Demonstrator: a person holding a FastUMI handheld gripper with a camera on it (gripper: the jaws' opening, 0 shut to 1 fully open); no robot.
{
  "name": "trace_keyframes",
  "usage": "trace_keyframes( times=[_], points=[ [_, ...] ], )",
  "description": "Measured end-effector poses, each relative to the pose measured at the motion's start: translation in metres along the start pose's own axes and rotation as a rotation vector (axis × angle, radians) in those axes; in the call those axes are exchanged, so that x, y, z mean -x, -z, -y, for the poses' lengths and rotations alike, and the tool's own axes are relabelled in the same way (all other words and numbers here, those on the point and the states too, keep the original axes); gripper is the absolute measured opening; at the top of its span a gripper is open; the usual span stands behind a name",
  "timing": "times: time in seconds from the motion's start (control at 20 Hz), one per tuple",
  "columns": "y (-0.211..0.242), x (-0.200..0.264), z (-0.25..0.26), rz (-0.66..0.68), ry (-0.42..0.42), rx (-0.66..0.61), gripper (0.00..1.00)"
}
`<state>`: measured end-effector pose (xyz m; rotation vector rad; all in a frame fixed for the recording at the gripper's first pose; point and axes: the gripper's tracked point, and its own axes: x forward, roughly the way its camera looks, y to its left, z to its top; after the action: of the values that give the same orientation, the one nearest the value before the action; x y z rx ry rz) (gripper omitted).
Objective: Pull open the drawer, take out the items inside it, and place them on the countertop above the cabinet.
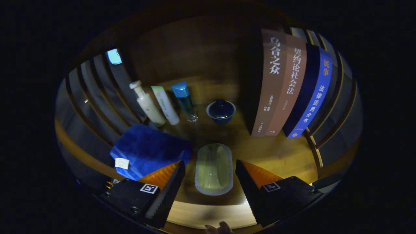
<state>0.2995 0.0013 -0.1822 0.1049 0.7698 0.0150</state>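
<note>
Now the gripper [210, 167] has its fingers spread wide and holds nothing. Between them a pale soap dish [214, 169] lies on the wooden countertop [276, 156]. Just beside the left finger is a blue towel [148, 149]. Bottles [165, 104] and books [286, 87] stand beyond.

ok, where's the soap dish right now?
In the gripper view the soap dish lies on the wooden countertop between the open fingers of the gripper, untouched, with the blue towel beside it and the lidded blue cup beyond.

gripper [210, 169] | fingers spread wide | holding nothing | fingertips [219, 228] below
</note>
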Motion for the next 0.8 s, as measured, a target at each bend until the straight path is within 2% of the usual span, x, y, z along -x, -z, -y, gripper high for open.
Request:
trace_keyframes(
  times=[0.2,0.45,0.6,0.8],
  points=[
    [0.02,0.05,-0.004,0.097,-0.013,0.004,1.0],
    [0.038,0.136,-0.011,0.331,-0.035,0.027,1.0],
    [0.064,0.185,-0.014,0.451,-0.035,0.038,0.99],
    [0.112,0.222,-0.013,0.552,-0.031,0.051,0.99]
  ],
)
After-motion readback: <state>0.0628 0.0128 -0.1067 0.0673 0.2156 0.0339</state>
